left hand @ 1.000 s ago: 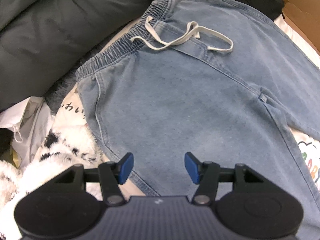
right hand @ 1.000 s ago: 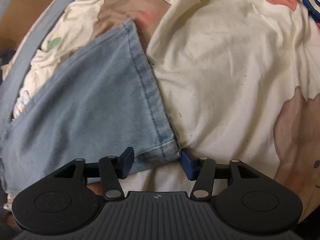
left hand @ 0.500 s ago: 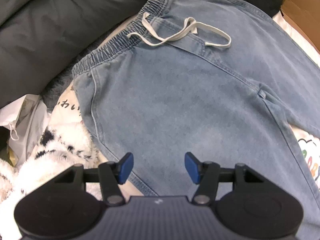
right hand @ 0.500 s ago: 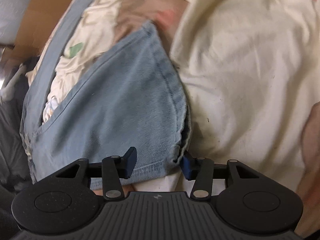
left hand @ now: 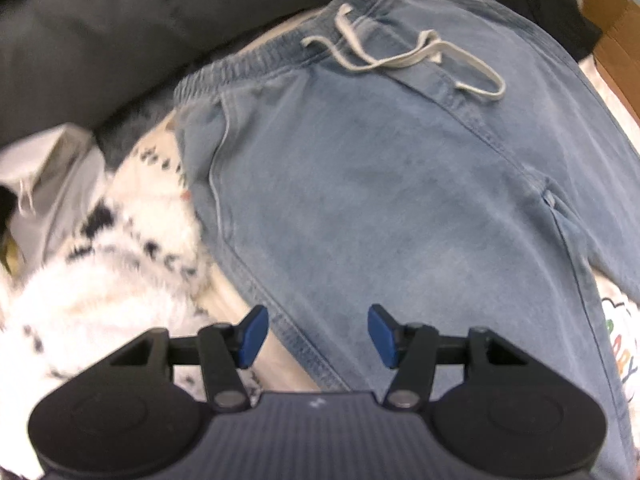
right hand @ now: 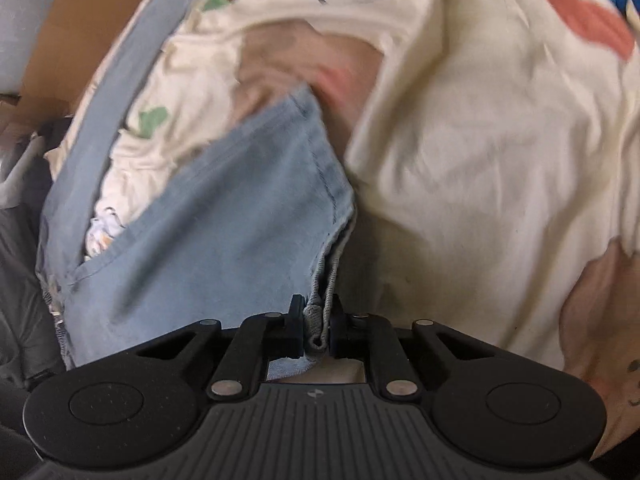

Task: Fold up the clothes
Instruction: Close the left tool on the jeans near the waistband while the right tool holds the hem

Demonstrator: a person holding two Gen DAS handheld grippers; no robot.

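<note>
Beside the denim trousers a fluffy black-and-white blanket crowds their left seam, with a dark grey duvet past the waistband and a cardboard box at the far right. Spread on a cream cartoon-print bedsheet, the trousers lie under the released left gripper; the right gripper is clenched on a leg's hem corner.

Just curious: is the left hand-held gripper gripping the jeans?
No, the left hand-held gripper is open, its blue pads apart above the jeans.
</note>
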